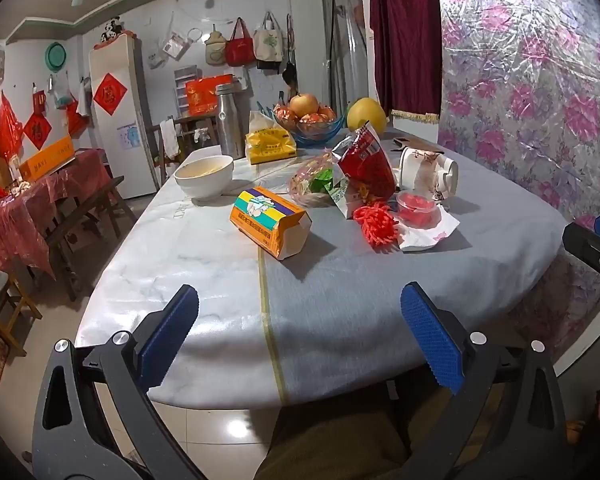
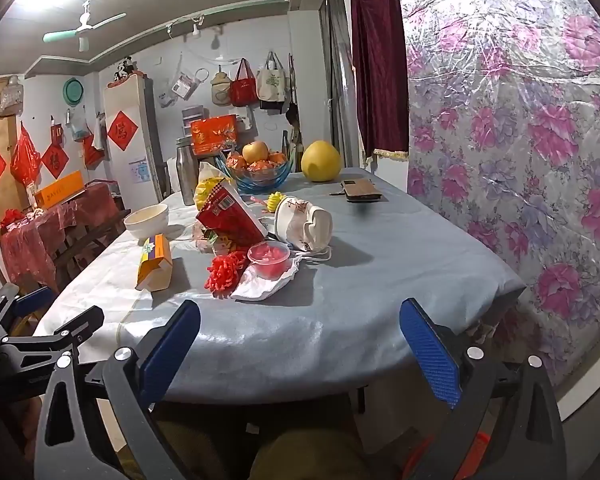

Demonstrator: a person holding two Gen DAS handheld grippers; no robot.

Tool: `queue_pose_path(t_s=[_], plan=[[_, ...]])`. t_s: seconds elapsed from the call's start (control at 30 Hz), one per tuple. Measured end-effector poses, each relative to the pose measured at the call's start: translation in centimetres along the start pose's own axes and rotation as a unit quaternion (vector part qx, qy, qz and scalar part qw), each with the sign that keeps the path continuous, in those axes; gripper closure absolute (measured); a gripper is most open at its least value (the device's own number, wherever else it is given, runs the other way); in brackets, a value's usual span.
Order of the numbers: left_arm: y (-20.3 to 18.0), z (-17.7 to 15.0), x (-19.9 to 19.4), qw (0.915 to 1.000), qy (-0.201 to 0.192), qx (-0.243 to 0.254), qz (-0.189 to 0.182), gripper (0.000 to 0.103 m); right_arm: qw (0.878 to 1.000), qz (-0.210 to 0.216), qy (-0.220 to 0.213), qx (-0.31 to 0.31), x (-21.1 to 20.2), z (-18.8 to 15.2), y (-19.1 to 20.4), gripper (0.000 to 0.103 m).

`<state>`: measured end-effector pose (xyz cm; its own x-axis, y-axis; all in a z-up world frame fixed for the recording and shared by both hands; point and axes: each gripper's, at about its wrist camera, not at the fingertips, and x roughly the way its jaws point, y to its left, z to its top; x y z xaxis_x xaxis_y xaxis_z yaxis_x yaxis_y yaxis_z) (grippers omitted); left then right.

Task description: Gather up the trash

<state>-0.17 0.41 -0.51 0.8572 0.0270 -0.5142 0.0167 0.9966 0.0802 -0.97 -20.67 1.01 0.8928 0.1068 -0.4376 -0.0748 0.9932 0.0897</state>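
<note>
Trash lies mid-table: an orange carton on its side (image 1: 270, 222) (image 2: 155, 262), a red snack bag (image 1: 366, 160) (image 2: 230, 216), a clear crumpled wrapper (image 1: 312, 178), a red frilly scrap (image 1: 376, 222) (image 2: 224, 270), a plastic cup of red bits (image 1: 416, 208) (image 2: 269, 258) on white paper (image 1: 428, 234) (image 2: 260, 286), and a tipped white mug (image 1: 424, 168) (image 2: 304, 222). My left gripper (image 1: 298, 330) is open and empty at the near table edge. My right gripper (image 2: 300, 338) is open and empty, also at the near edge.
A white bowl (image 1: 205, 176) (image 2: 146, 220), steel flask (image 1: 229, 120), yellow tissue pack (image 1: 270, 142), blue fruit bowl (image 1: 310, 124) (image 2: 256, 170), pomelo (image 2: 321, 161) and phone (image 2: 362, 191) stand farther back. A floral covered wall (image 2: 520, 160) runs along the right. A bench and red-covered side table (image 1: 40, 200) stand left.
</note>
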Motion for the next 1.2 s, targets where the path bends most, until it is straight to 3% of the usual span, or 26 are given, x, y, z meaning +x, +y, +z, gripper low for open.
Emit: queue_pose_path(t_s=[1.2], plan=[[0.12, -0.55, 0.32, 1.0, 0.004, -0.002, -0.001, 0.006, 1.0, 0.002, -0.007, -0.006, 0.13, -0.26, -0.05, 0.006]])
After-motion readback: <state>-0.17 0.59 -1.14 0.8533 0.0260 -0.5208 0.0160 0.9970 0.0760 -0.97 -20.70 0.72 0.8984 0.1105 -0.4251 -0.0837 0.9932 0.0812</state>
